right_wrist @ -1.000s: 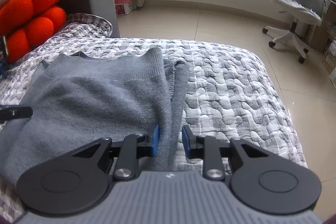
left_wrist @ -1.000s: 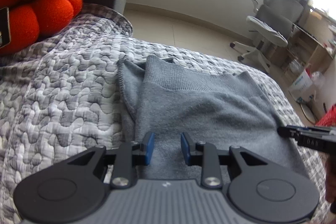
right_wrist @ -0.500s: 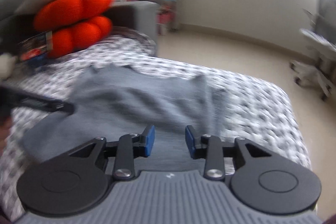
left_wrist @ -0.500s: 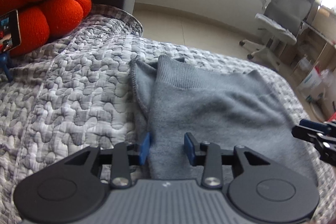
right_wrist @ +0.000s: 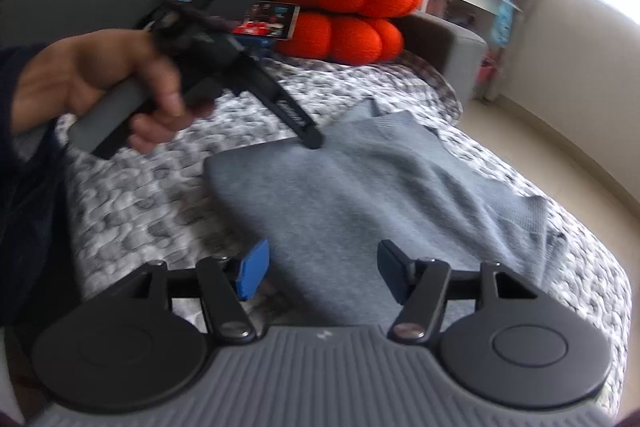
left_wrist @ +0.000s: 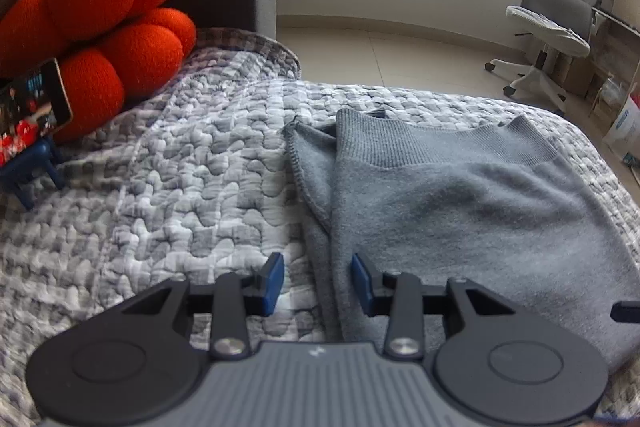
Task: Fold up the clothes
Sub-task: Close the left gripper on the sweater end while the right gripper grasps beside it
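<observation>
Grey sweater (left_wrist: 460,211) lies flat on the grey/white quilted bedspread (left_wrist: 168,187), folded lengthwise w/ ribbed hem at the far end and a sleeve edge tucked along its 9 o'clock side; in left wrist view it fills the frame from centre out to 3 o'clock. Left gripper (left_wrist: 317,281) hovers low over the sweater's near left edge, blue pads apart at a moderate gap, nothing between them; the left pad sits over bedspread, the right pad over sweater fabric, so the folded edge runs up thru the gap. Can't tell if pads touch the cloth. Right gripper (right_wrist: 323,269) has its jaws spread wide, empty, over the near end of the sweater (right_wrist: 360,195), which in right wrist view stretches from centre toward 2 o'clock; view is a bit motion-blurred. In that same view the person's left hand (right_wrist: 104,87) at 10 o'clock grips the left gripper's handle, and that tool's tip (right_wrist: 312,139) points down at the sweater's far-left edge, at or just above the fabric. Orange segmented cushion (left_wrist: 100,27) sits at 10 o'clock in left view, w/ a phone (left_wrist: 32,107) on a blue stand propped in front of it. Office chair (left_wrist: 556,11) stands on the tiled floor at 2 o'clock, well apart from the bed.
</observation>
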A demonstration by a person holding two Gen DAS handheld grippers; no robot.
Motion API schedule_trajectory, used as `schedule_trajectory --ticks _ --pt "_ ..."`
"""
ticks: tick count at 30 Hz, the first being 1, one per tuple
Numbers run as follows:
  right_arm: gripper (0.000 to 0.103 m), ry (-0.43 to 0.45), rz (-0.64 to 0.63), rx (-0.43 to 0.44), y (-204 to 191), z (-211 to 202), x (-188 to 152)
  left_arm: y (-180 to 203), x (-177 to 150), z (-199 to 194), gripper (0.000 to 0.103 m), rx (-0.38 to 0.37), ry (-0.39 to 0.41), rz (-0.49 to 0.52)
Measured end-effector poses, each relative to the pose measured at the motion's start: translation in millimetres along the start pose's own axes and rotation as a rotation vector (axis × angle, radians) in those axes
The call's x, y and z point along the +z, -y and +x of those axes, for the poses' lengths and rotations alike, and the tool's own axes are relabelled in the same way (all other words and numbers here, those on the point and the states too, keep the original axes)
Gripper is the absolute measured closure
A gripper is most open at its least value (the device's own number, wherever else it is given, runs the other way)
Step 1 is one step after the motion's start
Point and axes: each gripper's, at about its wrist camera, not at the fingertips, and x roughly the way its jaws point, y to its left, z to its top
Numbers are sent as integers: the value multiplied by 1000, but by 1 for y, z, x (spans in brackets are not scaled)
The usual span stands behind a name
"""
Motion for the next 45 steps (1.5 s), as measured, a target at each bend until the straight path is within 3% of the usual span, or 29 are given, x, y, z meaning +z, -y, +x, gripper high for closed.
schedule_trajectory --ticks 5,14,23,28,33,38,45 --pt "38 -54 -67 9 -11 8 -3 9 0 3 64 32 8 58" --pt "38 -126 -159 -46 -20 23 -15 6 -1 6 64 18 -8 40" --pt "42 -129 -201 -119 -20 29 -19 4 -1 6 64 7 -13 28" --pt "69 -96 -169 -111 -15 25 -15 5 -1 7 63 14 -11 37" --pt "87 -62 -136 -102 -9 21 -12 0 0 8 62 -5 -21 5" --pt "89 -40 -103 -98 -4 19 -9 -5 1 9 61 -24 -31 -26" --pt "89 -18 -56 -96 4 16 -4 -4 1 8 56 -17 -11 23"
